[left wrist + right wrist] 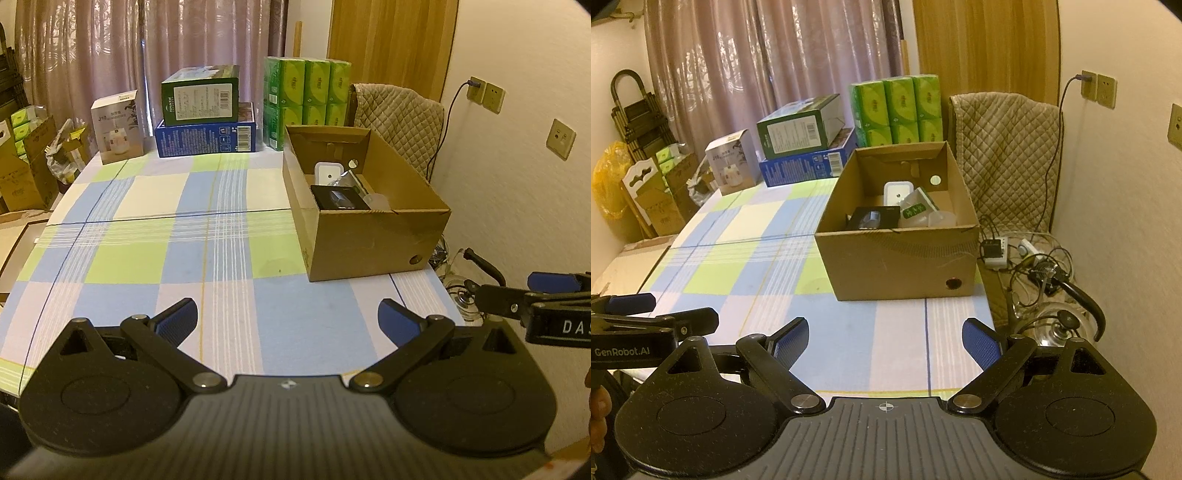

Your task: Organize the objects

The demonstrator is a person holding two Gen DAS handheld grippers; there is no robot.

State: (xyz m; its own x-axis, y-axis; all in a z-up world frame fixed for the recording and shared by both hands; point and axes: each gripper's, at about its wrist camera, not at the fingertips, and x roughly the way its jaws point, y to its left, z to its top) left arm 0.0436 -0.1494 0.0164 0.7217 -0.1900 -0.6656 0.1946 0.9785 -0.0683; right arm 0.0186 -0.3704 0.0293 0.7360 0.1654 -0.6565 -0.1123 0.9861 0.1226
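Observation:
An open cardboard box (376, 236) (897, 266) stands on the right side of the checked tablecloth (207, 229) (746, 258). Inside lie a black case (340, 197) (873, 218), a white device (328, 171) (897, 192), a clear packet with a green label (918, 210) and a translucent cup (942, 219). My left gripper (288, 319) hovers open over the near table edge, nothing between its blue pads. My right gripper (886, 339) is open too, short of the box, empty. Each gripper shows at the other view's edge.
At the table's far end stand a white carton (118, 127), a green box on a blue box (205, 122) and stacked green tissue packs (306, 99). A quilted chair (1008, 155), cables and a kettle (1056, 328) sit right of the table. Cartons crowd the left floor.

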